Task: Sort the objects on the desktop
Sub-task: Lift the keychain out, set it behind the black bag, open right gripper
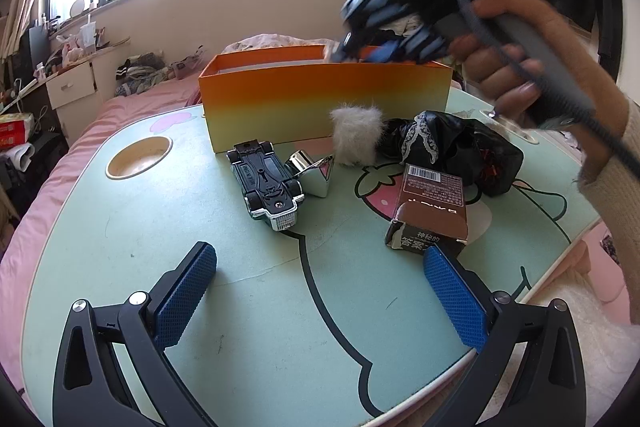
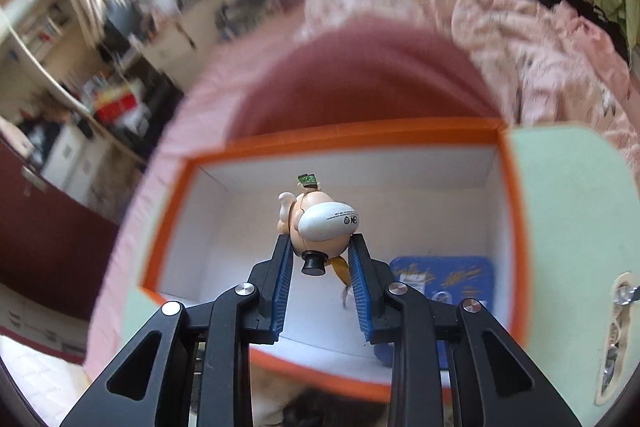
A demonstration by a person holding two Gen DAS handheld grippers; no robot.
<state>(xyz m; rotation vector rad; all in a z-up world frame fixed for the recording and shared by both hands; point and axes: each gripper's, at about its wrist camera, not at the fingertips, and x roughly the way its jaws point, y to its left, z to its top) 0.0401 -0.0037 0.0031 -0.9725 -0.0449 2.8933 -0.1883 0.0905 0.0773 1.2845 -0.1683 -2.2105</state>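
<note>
Orange box (image 2: 516,211): one figurine (image 2: 320,227), one blue item (image 2: 444,275).

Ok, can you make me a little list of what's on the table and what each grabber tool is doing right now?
table: mint-green cartoon tabletop
box: orange box, white inside, at the table's far side
in box: blue packet
right tool: shut on a small toy figure, over the open box
left tool: open, empty, above the table
toy car: lying upside down
beside car: shiny chrome piece
other things: white fluffy ball, black lacy fabric, brown carton
</note>
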